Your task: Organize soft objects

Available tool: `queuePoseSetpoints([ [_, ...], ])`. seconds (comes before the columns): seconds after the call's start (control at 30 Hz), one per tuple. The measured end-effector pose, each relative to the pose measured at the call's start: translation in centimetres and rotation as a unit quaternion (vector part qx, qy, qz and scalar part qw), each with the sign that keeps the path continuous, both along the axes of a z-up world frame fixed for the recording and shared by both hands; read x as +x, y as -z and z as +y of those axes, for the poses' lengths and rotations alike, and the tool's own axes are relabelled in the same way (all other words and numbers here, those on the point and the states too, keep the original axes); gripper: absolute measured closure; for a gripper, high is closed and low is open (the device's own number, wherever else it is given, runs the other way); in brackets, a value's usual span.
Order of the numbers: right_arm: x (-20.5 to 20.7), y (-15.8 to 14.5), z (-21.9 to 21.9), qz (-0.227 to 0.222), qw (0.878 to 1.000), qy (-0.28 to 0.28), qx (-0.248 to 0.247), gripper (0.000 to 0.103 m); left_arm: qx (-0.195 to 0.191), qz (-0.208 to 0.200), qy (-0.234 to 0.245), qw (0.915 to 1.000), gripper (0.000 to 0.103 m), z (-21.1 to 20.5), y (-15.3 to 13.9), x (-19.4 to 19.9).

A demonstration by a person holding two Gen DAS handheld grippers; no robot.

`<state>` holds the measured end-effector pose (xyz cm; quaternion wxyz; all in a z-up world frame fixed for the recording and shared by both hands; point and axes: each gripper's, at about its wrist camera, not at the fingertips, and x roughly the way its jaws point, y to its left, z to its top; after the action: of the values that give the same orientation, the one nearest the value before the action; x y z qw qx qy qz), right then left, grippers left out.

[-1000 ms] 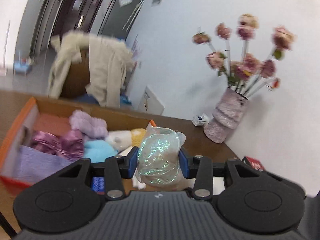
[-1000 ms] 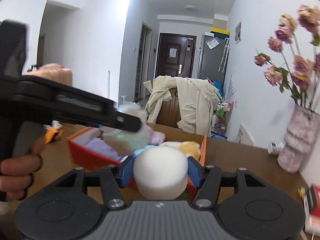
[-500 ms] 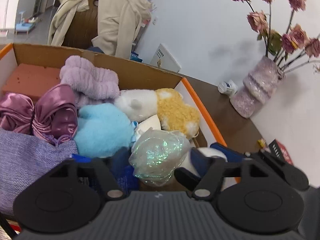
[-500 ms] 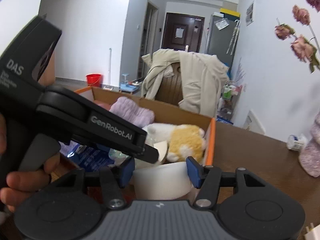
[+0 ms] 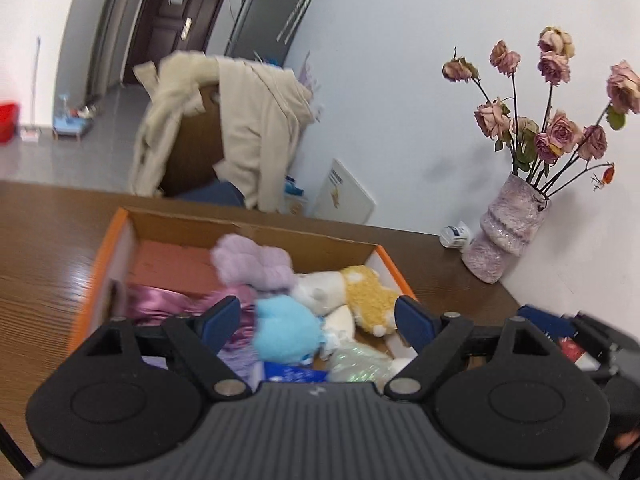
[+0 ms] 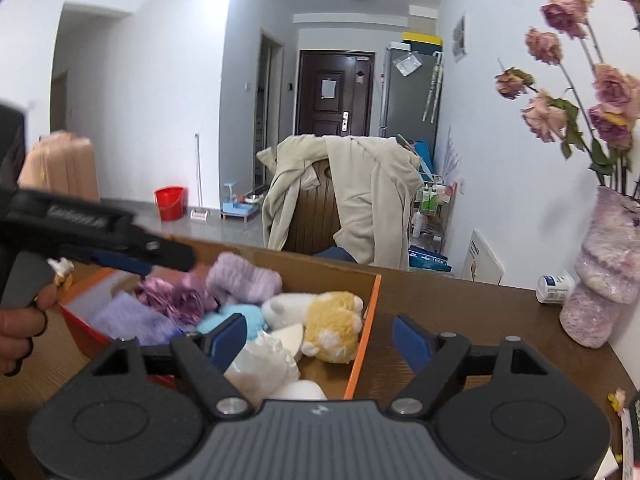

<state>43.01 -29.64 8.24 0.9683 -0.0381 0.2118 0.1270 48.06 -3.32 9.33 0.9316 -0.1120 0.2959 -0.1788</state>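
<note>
The iridescent crinkled pouch (image 5: 358, 364) and white round foam cylinder (image 6: 300, 391) are seen lying at the near right corner of the orange-edged cardboard box (image 5: 256, 227), beside a blue fluffy toy (image 5: 286, 332). The left gripper (image 5: 318, 322) and right gripper (image 6: 318, 336) are spread wide, nothing held between them.

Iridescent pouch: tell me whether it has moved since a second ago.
Yes. The iridescent pouch has left the left hand-held gripper, now open, and lies down inside the orange-edged box, beside the blue plush.
</note>
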Motion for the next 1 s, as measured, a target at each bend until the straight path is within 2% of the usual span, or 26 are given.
queuePoseSetpoints([
  [0.2, -2.4, -2.4, 1.3, 0.012, 1.000, 0.001, 0.021, 0.020, 0.056, -0.026, -0.015, 0.9980, 0.014, 2.0, -1.7, -5.1],
  [0.3, -4.0, -2.9, 2.1, 0.023, 0.999, -0.012, 0.042, 0.019, 0.058, -0.027, -0.024, 0.9977, 0.013, 3.3, -1.8, -7.2],
  [0.5, -6.9, -3.1, 3.8, 0.017, 0.999, -0.006, 0.044, 0.019, 0.063, -0.050, -0.054, 0.9952, 0.009, 5.5, -2.5, -10.9],
  [0.67, -9.6, -3.2, 4.7, -0.007, 0.999, 0.005, 0.044, 0.017, 0.096, -0.094, -0.083, 0.9875, 0.005, 5.8, -2.2, -14.6],
  [0.87, -14.8, -2.1, 5.5, -0.061, 0.997, 0.012, 0.045, 0.012, 0.098, -0.119, -0.098, 0.9832, 0.004, 6.0, -0.5, -19.5],
  [1.0, -18.4, -1.1, 6.1, -0.083, 0.996, 0.017, 0.036, 0.008, 0.110, -0.151, -0.109, 0.9763, 0.002, 5.8, 0.2, -24.0],
])
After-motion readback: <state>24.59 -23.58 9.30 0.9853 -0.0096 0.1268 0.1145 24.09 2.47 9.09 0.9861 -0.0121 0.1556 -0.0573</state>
